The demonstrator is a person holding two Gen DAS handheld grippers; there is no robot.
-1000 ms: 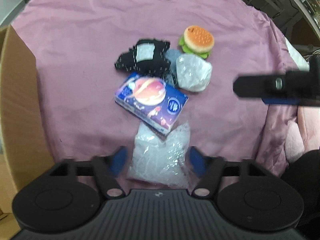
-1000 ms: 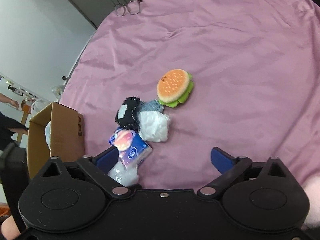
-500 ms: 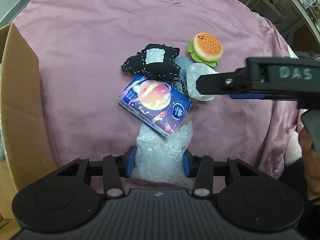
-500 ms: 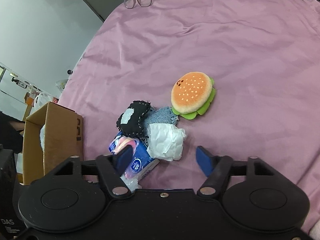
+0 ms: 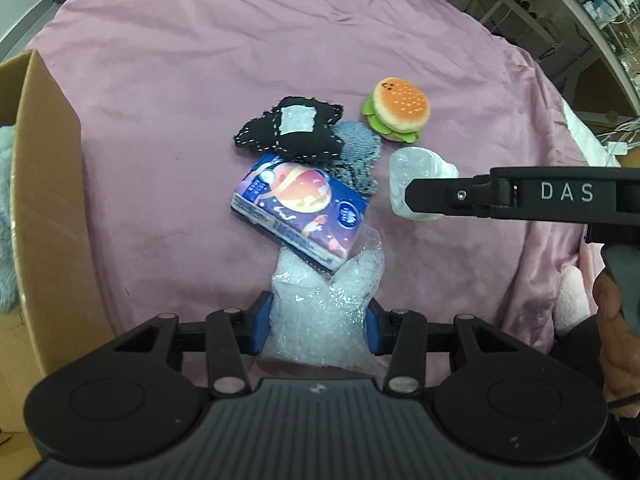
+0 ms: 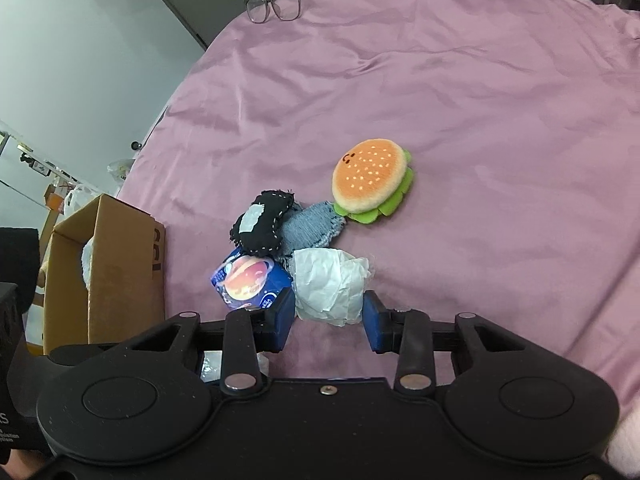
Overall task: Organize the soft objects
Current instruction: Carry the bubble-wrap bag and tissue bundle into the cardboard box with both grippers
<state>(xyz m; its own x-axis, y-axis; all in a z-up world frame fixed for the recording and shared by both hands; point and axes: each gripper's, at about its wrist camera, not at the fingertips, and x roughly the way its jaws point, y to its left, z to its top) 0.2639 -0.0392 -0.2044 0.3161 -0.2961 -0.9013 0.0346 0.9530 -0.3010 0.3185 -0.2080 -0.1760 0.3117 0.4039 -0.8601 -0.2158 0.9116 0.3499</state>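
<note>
A pile of soft things lies on the purple cloth: a clear crinkly plastic bag, a blue tissue pack, a black stitched pad, a denim scrap, a white crumpled wad and a plush burger. My left gripper is shut on the plastic bag, which rests on the cloth. My right gripper has its fingers on both sides of the white wad, touching or nearly touching it. The right gripper also shows side-on in the left wrist view, over the wad.
A cardboard box stands at the left edge of the cloth, with something pale and fluffy inside. Glasses lie at the far edge. Pink fluffy cloth lies off the right side. Shelves stand beyond.
My left gripper has closed on the plastic bag. My right gripper has moved in to the white wad and narrowed around it.
</note>
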